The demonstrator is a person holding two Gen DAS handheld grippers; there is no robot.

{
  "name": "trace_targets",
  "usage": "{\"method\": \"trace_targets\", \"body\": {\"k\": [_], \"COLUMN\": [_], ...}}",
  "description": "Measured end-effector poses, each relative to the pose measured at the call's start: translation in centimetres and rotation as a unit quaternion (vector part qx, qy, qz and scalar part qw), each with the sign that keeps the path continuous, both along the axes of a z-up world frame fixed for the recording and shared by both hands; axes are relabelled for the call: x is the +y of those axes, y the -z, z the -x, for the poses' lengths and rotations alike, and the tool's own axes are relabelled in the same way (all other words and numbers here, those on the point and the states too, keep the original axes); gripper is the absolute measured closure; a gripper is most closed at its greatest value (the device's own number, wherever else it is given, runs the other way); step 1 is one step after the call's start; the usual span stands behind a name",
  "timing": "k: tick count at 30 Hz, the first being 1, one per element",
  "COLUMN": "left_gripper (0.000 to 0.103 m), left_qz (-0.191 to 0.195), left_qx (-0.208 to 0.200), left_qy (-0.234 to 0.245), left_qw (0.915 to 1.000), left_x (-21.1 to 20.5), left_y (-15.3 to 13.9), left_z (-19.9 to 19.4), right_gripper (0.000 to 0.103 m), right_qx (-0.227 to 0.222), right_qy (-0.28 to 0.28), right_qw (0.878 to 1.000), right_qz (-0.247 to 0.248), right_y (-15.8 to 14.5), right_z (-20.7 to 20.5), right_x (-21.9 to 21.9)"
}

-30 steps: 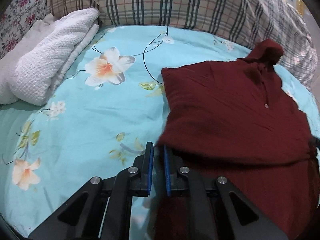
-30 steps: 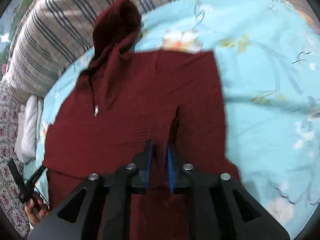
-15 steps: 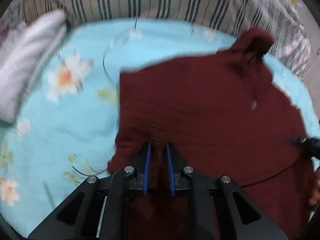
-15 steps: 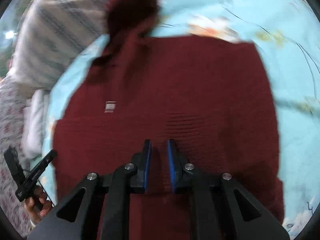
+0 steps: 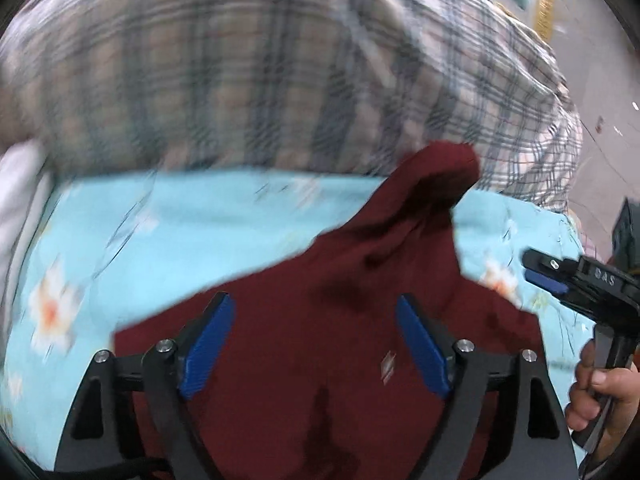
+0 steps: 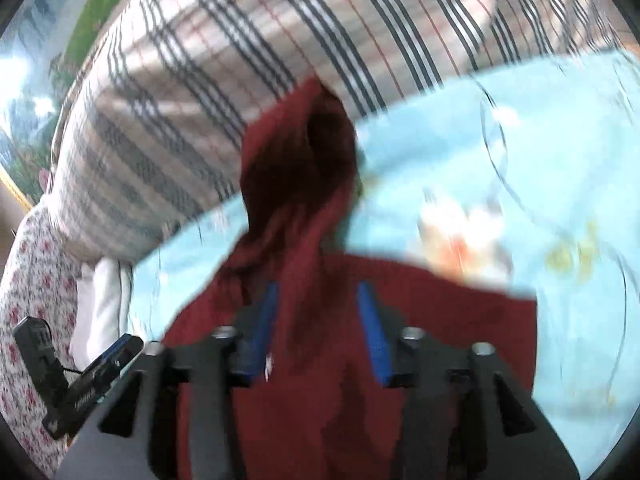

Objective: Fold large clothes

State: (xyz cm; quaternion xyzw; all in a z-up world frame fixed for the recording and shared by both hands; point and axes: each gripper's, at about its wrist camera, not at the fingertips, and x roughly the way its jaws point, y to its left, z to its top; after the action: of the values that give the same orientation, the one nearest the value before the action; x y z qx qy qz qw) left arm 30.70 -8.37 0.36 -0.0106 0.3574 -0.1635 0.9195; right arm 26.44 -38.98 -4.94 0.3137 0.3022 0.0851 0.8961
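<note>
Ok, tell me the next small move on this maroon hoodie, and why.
Probably bring both tongs, left and right, forward to the hood and fold it down onto the body. Both are opening with nothing gripped, and the hood sticks out beyond the maroon hoodie toward the plaid pillow.

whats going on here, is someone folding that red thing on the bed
Yes. A person holding a gripper in each hand is folding a dark red hoodie on a light blue floral sheet. The left gripper and right gripper are both opening above it, gripping nothing. The hood points toward a plaid quilt.
</note>
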Motion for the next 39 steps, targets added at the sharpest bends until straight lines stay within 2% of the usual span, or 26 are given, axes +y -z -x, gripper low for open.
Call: {"method": "trace_targets", "body": {"k": [3, 6, 9, 10, 12, 13, 14, 15, 16, 17, 20, 23, 26, 28, 30, 33, 36, 39], "left_gripper": [0.018, 0.018, 0.019, 0.022, 0.055, 0.090, 0.099, 0.100, 0.100, 0.100, 0.101, 0.101, 0.101, 0.101, 0.101, 0.101, 0.101, 0.100], "left_qz": [-0.033, -0.074, -0.078, -0.079, -0.085, -0.090, -0.091, -0.085, -0.074, -0.059, -0.023, -0.013, -0.004, 0.002, 0.007, 0.014, 0.021, 0.019], "left_qx": [-0.007, -0.021, -0.025, -0.027, -0.029, -0.026, -0.021, -0.025, -0.031, -0.033, -0.047, -0.063, -0.081, -0.077, -0.067, -0.031, 0.005, 0.029], "left_qy": [0.019, 0.017, 0.020, 0.023, 0.039, 0.043, 0.041, 0.035, 0.028, 0.026, 0.024, 0.034, 0.047, 0.055, 0.058, 0.053, 0.051, 0.044], "left_qw": [0.9992, 0.9969, 0.9964, 0.9962, 0.9951, 0.9947, 0.9948, 0.9955, 0.9964, 0.9973, 0.9983, 0.9973, 0.9956, 0.9955, 0.9961, 0.9980, 0.9985, 0.9984], "left_x": [-4.8, -8.5, -10.2, -10.8, -11.9, -12.1, -11.9, -11.4, -10.6, -9.6, -6.8, -5.3, -3.2, -1.4, 0.1, 2.6, 4.0, 5.0], "left_y": [0.3, 1.0, 1.8, 1.9, 2.3, 2.5, 2.7, 2.7, 2.4, 2.2, 0.8, -0.4, -1.1, -0.6, 0.2, 2.9, 5.4, 6.2], "left_z": [-3.9, -7.9, -11.3, -12.3, -14.2, -14.8, -15.5, -15.8, -15.9, -15.8, -14.3, -11.5, -6.6, -3.5, -0.5, 3.2, 5.6, 7.3], "right_gripper": [0.046, 0.046, 0.046, 0.046, 0.046, 0.047, 0.060, 0.084, 0.094, 0.096, 0.097, 0.097, 0.097, 0.097, 0.097, 0.097, 0.097, 0.093], "right_qx": [-0.006, 0.001, -0.005, -0.014, -0.030, -0.036, -0.037, -0.034, -0.031, -0.034, -0.054, -0.074, -0.083, -0.077, -0.067, -0.032, 0.004, 0.046], "right_qy": [-0.003, -0.017, -0.044, -0.054, -0.075, -0.083, -0.086, -0.089, -0.089, -0.086, -0.078, -0.085, -0.098, -0.104, -0.110, -0.122, -0.142, -0.167], "right_qw": [0.999, 0.998, 0.997, 0.997, 0.996, 0.995, 0.995, 0.995, 0.995, 0.995, 0.995, 0.994, 0.991, 0.991, 0.992, 0.992, 0.990, 0.985], "right_qz": [0.035, 0.059, 0.058, 0.054, 0.041, 0.035, 0.036, 0.039, 0.038, 0.036, 0.020, 0.016, 0.023, 0.021, 0.016, 0.004, -0.003, 0.018], "right_y": [-0.6, -0.4, 0.2, 0.1, 0.1, 0.1, 0.1, 0.1, 0.2, 0.1, -0.7, -1.9, -2.9, -2.6, -1.6, 1.6, 4.5, 6.9], "right_z": [-3.0, -6.8, -10.0, -10.9, -12.4, -13.1, -13.6, -14.0, -14.0, -13.7, -11.2, -7.4, -2.6, 0.9, 3.9, 8.1, 10.7, 12.3], "right_x": [-1.0, -1.8, -2.6, -2.8, -2.9, -3.0, -3.0, -3.1, -3.3, -3.5, -4.3, -3.7, -2.2, -1.2, 0.2, 3.7, 7.1, 10.8]}}
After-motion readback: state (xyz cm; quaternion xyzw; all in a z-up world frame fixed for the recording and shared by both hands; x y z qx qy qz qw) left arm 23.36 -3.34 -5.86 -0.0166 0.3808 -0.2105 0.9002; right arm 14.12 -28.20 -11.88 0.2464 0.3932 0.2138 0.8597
